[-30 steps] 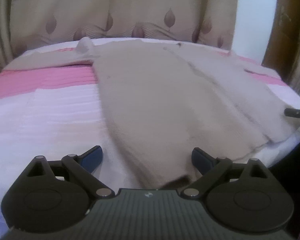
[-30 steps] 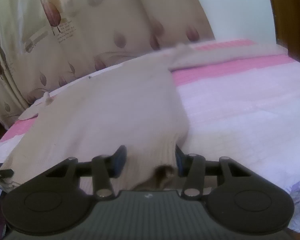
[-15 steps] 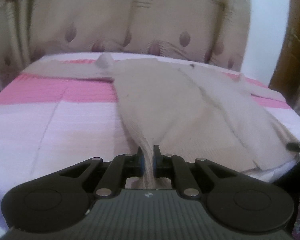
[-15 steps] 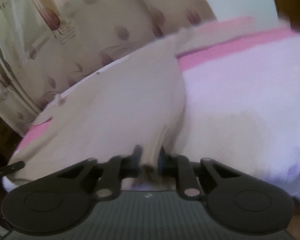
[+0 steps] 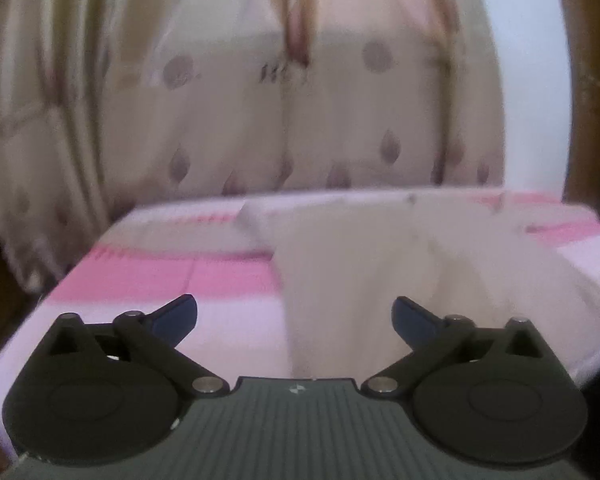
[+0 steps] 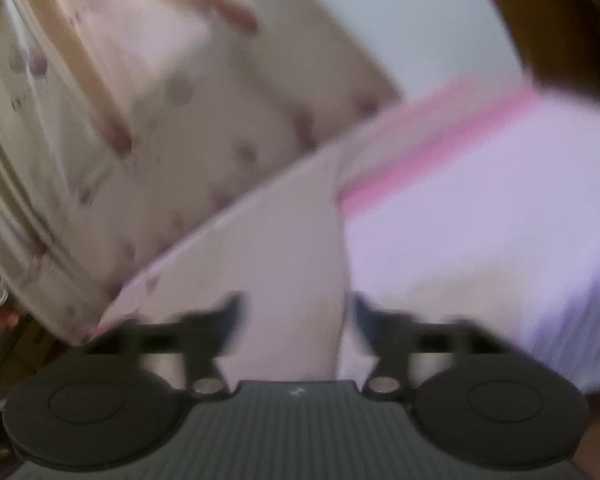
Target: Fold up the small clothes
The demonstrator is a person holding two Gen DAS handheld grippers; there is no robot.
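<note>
Left wrist view: left gripper with jaws opening, blue pads spread wide, no pad pressing on cloth. Beige knit sweater spread flat on the pink-and-white bedspread, running from between the jaws toward 12 and 1 o'clock; near hem passing below the gap, whether touching the tool cannot be told. One sleeve stretched toward 10 o'clock. Patterned curtain across 12 o'clock, wooden frame at 2 o'clock.

Right wrist view, badly blurred and tilted: right gripper with jaws opening, fingers smeared, sweater lying between them, grip not apparent. Shown here alone: the sweater's right edge against bare lilac bedspread at 3 o'clock, a pink stripe toward 1 o'clock, white wall at 12 o'clock. The sleeve not made out in this view.
</note>
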